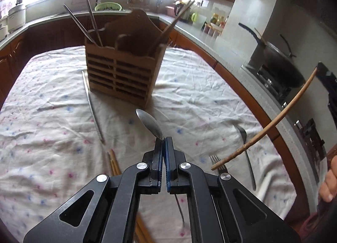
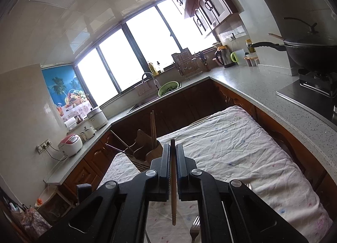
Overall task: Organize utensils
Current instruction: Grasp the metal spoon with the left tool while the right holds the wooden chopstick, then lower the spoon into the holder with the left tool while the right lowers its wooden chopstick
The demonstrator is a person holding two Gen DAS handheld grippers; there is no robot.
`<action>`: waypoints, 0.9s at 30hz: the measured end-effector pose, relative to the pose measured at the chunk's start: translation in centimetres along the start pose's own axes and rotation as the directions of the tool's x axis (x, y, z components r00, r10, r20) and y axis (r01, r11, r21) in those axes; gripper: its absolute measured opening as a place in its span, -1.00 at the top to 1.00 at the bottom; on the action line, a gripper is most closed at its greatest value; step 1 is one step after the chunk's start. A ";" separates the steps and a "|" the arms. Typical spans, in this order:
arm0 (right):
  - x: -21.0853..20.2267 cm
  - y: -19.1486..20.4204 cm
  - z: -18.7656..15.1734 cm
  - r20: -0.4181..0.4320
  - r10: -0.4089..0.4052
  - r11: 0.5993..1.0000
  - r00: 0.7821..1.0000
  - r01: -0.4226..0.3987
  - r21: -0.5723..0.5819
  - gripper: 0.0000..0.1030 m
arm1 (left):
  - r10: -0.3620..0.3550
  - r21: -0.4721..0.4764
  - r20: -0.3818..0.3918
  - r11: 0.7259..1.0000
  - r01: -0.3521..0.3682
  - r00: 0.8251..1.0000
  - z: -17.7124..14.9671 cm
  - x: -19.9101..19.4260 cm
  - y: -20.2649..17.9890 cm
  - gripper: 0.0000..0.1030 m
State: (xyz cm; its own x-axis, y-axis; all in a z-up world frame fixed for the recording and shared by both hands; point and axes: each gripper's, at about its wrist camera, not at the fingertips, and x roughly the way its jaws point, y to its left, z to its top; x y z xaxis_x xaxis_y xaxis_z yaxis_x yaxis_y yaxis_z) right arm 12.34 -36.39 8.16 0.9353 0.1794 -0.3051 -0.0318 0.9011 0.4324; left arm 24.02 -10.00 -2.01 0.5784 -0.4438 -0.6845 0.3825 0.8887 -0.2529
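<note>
Left wrist view: the left gripper (image 1: 162, 141) pinches a metal spoon (image 1: 150, 124) by its neck, bowl pointing to 11 o'clock above the floral cloth (image 1: 52, 137). The wooden utensil holder (image 1: 123, 70) stands at 12 o'clock. A wooden chopstick (image 1: 267, 125) slants at 3 o'clock, over a fork (image 1: 219, 164).

Right wrist view: the right gripper (image 2: 172, 148) is pressed onto that wooden chopstick (image 2: 173, 201), which runs between the jaws toward 6 o'clock. The holder (image 2: 145, 148) sits at 11 o'clock.
</note>
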 end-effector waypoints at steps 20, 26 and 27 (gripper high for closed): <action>5.2 6.9 2.9 0.059 0.125 0.990 0.990 -0.121 -0.077 0.91 | 0.113 -0.068 0.324 0.993 -0.096 0.939 7.8 -8.5 6.1 0.97; 7.3 7.7 4.4 0.090 0.132 0.988 0.987 -0.124 -0.089 0.91 | 0.139 -0.086 0.387 0.990 -0.114 0.912 11.3 -8.5 7.0 0.97; 7.7 7.8 4.7 0.096 0.131 0.988 0.987 -0.123 -0.092 0.91 | 0.142 -0.085 0.395 0.989 -0.118 0.907 12.0 -8.4 7.1 0.97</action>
State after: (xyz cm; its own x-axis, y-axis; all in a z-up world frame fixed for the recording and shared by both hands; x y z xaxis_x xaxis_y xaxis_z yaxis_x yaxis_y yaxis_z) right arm 20.89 -29.87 13.13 0.9525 0.2573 -0.1627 -0.1784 0.9048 0.3866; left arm 30.52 -1.33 10.13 0.8642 -0.3219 -0.3867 0.2488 0.9414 -0.2278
